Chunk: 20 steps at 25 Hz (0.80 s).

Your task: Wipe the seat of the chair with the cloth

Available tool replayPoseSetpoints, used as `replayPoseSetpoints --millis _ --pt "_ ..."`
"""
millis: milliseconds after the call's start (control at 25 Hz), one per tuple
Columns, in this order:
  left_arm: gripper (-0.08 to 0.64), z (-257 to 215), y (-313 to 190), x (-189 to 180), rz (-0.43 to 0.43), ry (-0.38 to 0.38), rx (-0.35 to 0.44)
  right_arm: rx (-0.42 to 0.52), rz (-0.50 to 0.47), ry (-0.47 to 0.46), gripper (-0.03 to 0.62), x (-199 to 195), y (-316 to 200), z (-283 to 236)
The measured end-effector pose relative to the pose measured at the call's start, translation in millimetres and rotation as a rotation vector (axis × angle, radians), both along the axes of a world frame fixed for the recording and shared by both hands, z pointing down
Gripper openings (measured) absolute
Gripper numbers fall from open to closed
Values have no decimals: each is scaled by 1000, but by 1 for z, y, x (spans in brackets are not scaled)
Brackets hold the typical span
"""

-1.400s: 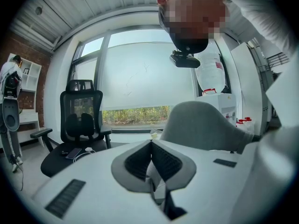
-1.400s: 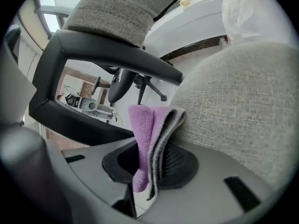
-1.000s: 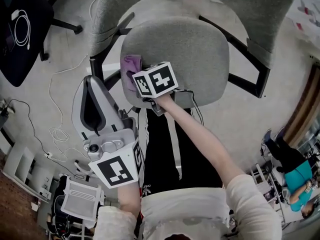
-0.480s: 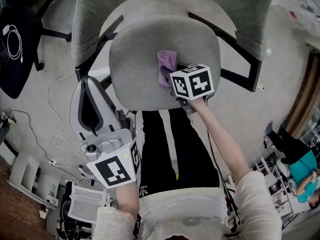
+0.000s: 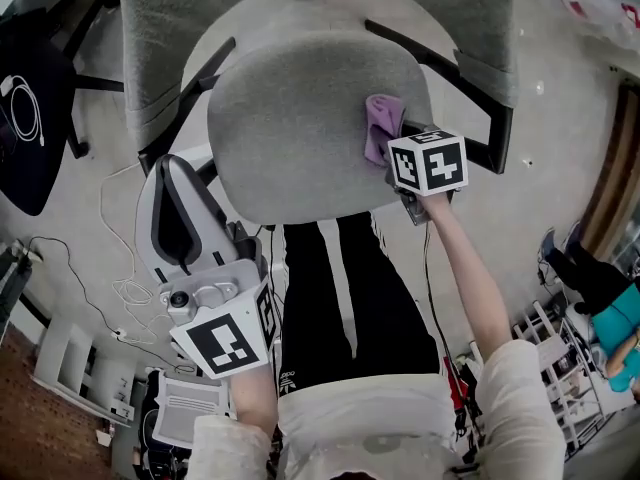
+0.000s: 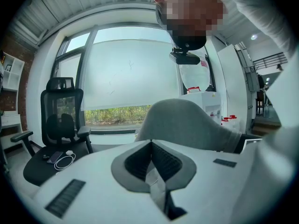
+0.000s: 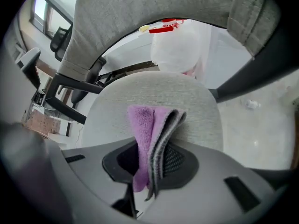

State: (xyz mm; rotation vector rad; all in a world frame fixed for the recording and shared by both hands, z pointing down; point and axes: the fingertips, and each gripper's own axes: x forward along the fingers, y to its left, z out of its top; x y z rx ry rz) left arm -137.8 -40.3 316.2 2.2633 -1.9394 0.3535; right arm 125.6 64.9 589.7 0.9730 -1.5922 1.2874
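My right gripper [image 7: 152,162] is pinching the cloth [image 5: 383,126] and has been dragging it across the seat [image 5: 300,118], now reaching the right edge; my left gripper [image 6: 152,162] is idling closed, empty.

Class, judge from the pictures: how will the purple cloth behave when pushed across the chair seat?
Probably floppy: the cloth folds limply in the right gripper. Its fuzzy pile may drag rather than slide on the fabric seat.
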Motion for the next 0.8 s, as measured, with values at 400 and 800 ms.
replayPoseSetpoints --millis 400,800 --pt "12 0 -1 7 8 3 -4 3 42 179 86 62 2 -6" --pt "12 3 1 7 -2 16 -8 19 152 275 86 77 6 -8"
